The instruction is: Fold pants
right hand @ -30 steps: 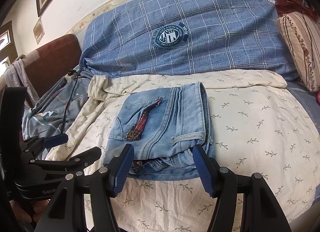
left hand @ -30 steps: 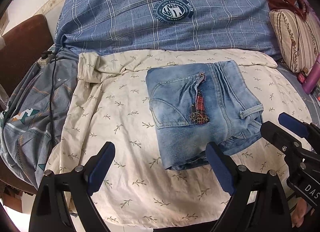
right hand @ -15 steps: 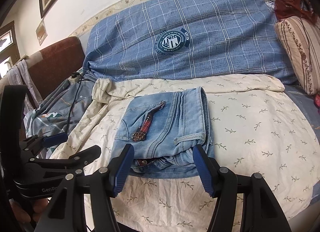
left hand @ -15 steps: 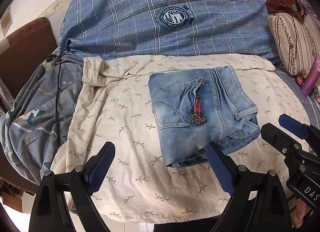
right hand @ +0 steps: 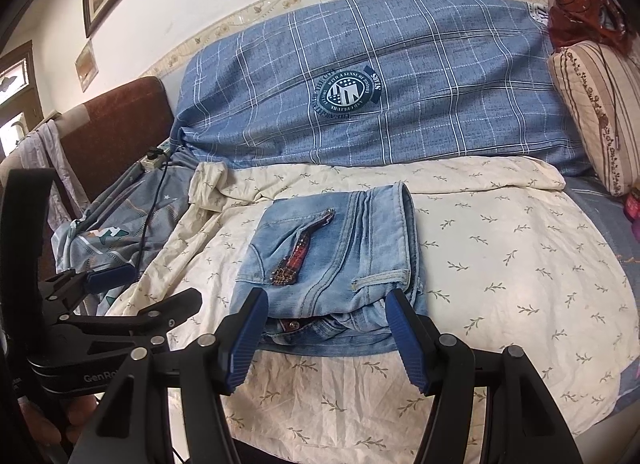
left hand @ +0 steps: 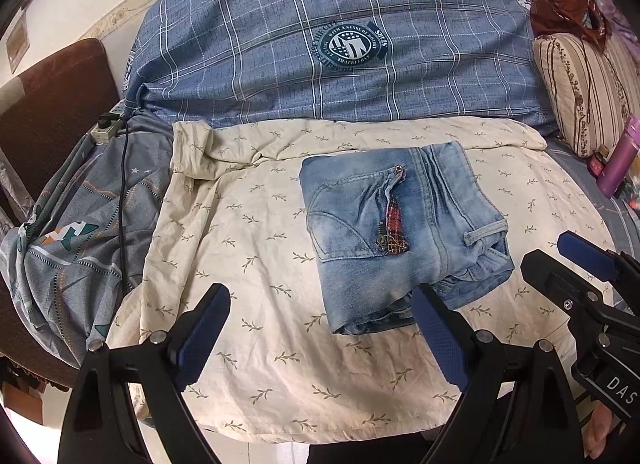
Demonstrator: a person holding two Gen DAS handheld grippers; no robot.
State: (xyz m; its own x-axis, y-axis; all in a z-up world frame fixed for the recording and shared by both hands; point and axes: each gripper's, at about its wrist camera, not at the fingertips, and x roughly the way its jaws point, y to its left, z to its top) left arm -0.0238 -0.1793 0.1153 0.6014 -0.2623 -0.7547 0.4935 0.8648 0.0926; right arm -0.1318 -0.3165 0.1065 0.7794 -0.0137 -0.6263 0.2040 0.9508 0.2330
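**Folded jeans on the cream sheet, both grippers released**

Left wrist view: the folded jeans (left hand: 400,240) lie on the cream leaf-print sheet (left hand: 248,264). The left gripper (left hand: 320,328) hangs spread wide and empty. "DAS" reads on the right gripper (left hand: 576,268); "SWISS" on the plaid bedding's badge (left hand: 348,45)

Right wrist view: the jeans (right hand: 336,264) sit just beyond the right gripper (right hand: 324,336), jaws apart, untouched. "GenRo" marks the left gripper (right hand: 120,288)

Faded blue jeans (left hand: 400,240) on cream leaf-print sheet (left hand: 256,264); blue plaid quilt (left hand: 304,51).
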